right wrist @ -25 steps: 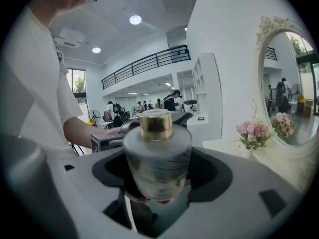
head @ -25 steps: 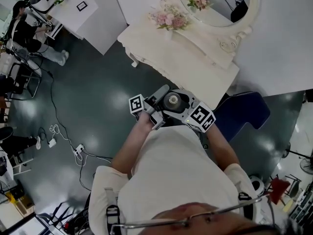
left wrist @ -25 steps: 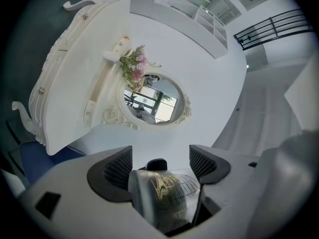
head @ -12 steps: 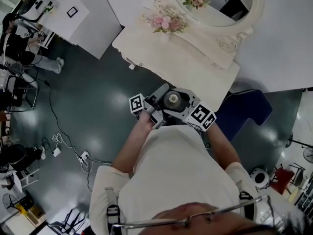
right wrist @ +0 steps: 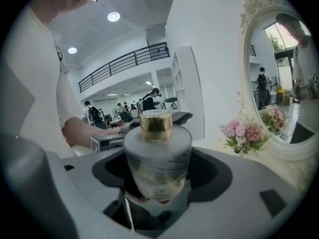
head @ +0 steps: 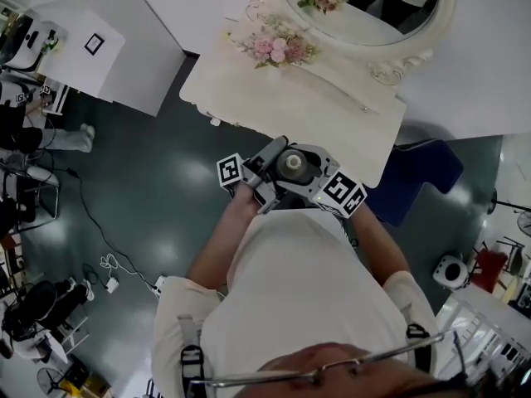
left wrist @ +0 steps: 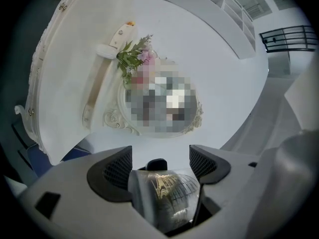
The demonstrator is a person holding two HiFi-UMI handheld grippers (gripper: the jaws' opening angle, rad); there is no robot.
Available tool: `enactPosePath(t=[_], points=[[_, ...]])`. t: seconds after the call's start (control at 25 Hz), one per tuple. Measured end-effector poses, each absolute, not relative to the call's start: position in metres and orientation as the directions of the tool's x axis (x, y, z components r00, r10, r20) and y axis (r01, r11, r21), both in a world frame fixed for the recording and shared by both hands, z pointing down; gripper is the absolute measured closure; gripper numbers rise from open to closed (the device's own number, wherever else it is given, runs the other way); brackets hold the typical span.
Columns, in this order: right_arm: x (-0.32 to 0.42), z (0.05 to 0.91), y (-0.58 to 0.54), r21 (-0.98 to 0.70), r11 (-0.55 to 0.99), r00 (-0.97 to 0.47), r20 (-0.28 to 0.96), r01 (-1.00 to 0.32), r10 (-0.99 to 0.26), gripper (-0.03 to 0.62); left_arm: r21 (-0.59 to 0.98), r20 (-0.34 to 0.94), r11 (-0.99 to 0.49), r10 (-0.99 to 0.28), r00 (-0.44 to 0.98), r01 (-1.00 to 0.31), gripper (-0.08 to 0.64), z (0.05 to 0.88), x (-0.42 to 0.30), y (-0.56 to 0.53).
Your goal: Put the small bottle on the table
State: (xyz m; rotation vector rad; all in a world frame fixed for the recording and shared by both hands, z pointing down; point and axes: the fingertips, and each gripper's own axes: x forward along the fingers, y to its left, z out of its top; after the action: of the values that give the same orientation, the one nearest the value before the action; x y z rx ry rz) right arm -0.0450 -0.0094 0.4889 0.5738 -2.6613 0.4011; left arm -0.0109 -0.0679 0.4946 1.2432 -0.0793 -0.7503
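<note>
Head view has the person holding both grippers together at chest height, with the bottle (head: 292, 164) pinched between them over the floor (head: 149, 181), just short of the table (head: 249, 98). The left gripper (head: 264, 166) has its jaws closed against the glass sides, and the right gripper (head: 319, 177) is likewise clamped on the body. In the right gripper view the bottle (right wrist: 157, 158) stands upright, gold cap on top. The table lies straight ahead of both, with the flowers (head: 274, 48) towards its back, so I'd judge the move to be forward and down, base first. Neither hand looks nearer.
</note>
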Motion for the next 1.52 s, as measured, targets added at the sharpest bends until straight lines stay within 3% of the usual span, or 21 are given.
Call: enactPosePath(t=[0.6,0.88,1.52], points=[[-0.092,0.508,-0.077,-0.212,0.781,-0.768,0.447,-0.588,-0.458,0.249,0.879,-0.342,0.169,-0.429,0.836,0.446,0.207,0.512,-0.052,-0.130],[-0.076,0.516,-0.098,-0.194,0.759,-0.736,0.477,-0.621,-0.480,0.249,0.878,-0.326,0.189,-0.435,0.839,0.439,0.207,0.523,-0.039,-0.148],[-0.019,0.550,-0.166,-0.224,0.794,-0.776,0.470,-0.565,-0.420,0.250,0.916,-0.212,0.177,-0.547,0.810,0.359,0.207,0.555,-0.007,-0.204]])
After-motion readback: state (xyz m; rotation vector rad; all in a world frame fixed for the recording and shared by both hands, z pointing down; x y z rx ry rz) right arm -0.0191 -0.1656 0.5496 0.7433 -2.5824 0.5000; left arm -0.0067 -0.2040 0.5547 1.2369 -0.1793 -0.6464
